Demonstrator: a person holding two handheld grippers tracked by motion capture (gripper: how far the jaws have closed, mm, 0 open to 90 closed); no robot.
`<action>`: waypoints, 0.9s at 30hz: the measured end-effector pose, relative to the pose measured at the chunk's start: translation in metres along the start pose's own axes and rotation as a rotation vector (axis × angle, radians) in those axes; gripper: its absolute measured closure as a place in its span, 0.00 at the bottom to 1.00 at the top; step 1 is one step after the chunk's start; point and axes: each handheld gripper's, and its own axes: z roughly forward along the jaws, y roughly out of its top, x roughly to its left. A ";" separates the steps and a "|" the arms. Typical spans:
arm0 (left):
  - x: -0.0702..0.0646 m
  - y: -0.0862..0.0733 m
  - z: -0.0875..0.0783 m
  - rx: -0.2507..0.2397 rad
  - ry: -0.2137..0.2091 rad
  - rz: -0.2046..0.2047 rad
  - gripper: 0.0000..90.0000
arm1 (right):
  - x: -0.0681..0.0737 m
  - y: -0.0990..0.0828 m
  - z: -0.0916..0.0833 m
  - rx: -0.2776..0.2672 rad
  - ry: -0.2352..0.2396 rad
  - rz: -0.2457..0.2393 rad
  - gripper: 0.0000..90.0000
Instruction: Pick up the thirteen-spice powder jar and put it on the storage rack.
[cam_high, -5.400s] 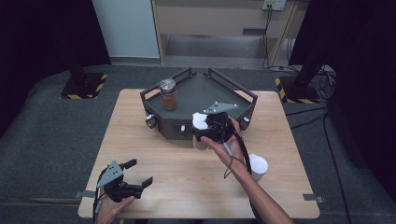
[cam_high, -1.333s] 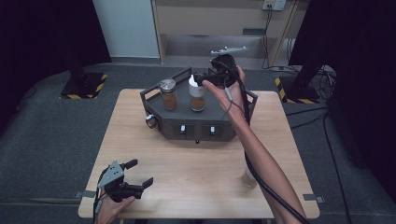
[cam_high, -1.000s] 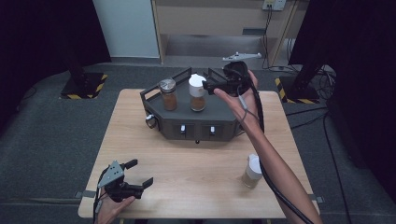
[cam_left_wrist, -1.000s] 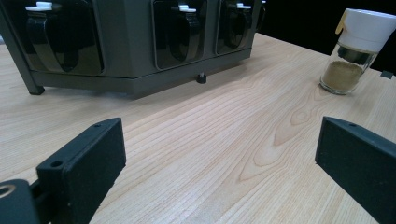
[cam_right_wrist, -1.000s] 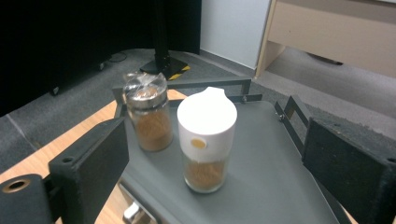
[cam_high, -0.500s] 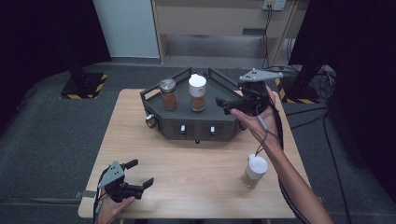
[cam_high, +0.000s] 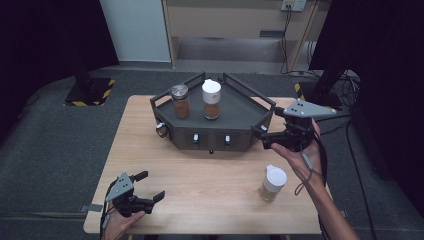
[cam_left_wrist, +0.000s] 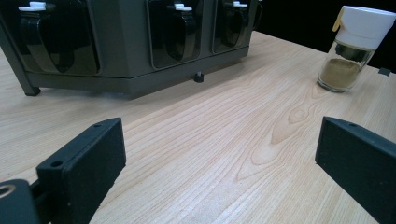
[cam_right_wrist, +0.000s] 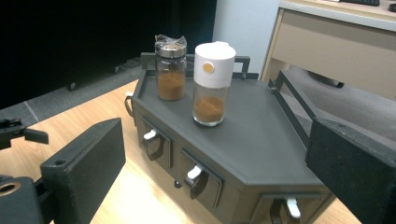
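Altogether, two jars (cam_high: 195, 100) on rack (cam_high: 240, 102), one jar (cam_high: 273, 183) on table (cam_high: 210, 175).

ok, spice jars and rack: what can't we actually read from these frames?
- White-lid jar on the rack: the high view is too small for any label.
- Jar on the table: lid top cut by the left gripper view's upper edge.
- Rack drawers: fronts closed, contents hidden.
- Rack's rear rail: partly hidden behind the foil-wrapped jar, right gripper view.

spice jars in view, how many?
3. Silver-lidded jar and white-capped jar stand side by side on the dark rack; a third jar stands on the table.
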 end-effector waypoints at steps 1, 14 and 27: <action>0.000 0.000 0.000 0.001 0.000 0.002 0.01 | 0.001 -0.005 -0.004 -0.004 -0.004 -0.002 0.06; -0.001 -0.001 -0.002 0.000 0.007 -0.006 0.01 | 0.011 -0.068 -0.042 -0.037 -0.062 0.008 0.05; -0.005 -0.003 -0.008 0.001 0.009 -0.011 0.01 | 0.023 -0.129 -0.067 -0.066 -0.102 0.034 0.04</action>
